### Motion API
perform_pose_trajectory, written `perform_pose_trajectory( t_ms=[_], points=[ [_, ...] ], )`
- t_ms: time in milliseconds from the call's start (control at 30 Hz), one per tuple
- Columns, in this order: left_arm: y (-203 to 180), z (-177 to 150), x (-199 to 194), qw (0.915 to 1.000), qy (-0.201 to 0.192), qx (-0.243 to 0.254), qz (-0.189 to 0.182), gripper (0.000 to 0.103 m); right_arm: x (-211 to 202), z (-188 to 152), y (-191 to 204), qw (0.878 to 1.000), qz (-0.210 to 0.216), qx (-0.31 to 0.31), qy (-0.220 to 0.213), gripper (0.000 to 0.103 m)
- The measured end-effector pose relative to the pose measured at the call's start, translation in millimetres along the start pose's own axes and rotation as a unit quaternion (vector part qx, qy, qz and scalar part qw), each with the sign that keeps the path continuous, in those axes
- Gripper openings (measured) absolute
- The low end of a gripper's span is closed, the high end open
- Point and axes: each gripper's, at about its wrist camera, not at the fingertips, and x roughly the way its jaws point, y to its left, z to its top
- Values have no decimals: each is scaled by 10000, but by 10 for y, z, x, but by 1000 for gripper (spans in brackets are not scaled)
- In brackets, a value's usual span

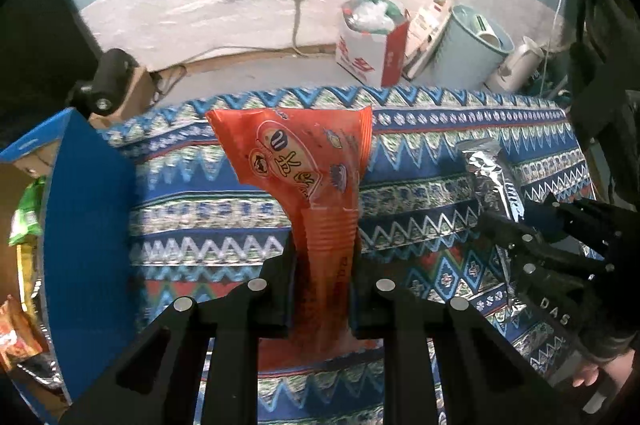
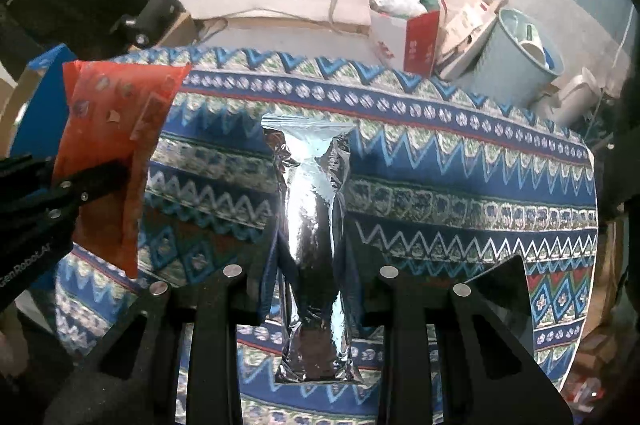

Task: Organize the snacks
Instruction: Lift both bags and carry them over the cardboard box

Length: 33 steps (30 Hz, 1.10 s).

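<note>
Grippers both loaded: your left gripper (image 1: 322, 289) clamps the orange snack bag (image 1: 304, 181) at frame centre; your right gripper (image 2: 310, 281) clamps the silver packet (image 2: 312, 225) centrally.

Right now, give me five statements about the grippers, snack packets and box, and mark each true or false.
1. The left gripper holds an orange snack packet. True.
2. The right gripper is open and holds nothing. False: it is shut on a silver foil packet.
3. The blue box sits on the left gripper's side. True.
4. The blue box has nothing in it. False: packets show inside it.
5. Both packets lie flat on the patterned tablecloth. False: each is gripped, raised above it.
</note>
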Motion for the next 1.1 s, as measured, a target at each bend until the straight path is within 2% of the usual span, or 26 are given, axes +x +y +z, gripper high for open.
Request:
perform_pose_trajectory(
  t_ms=[167,333,633,1100],
  points=[
    [144,-36,-245,9995,-284,12,160,19,-159,107,127,9998,108,-66,-180,29],
    [292,-83,-496,9986,-500,-102,141,19,-302,176,287,9991,229,-140,-337,29],
    [550,-173,-928,9951,-916,-215,301,19,-523,326,767,9962,471,-452,-573,29],
    [1315,-403,-1208,9891,-1074,-814,590,19,-734,582,1632,9867,964,-1016,-822,29]
  ],
)
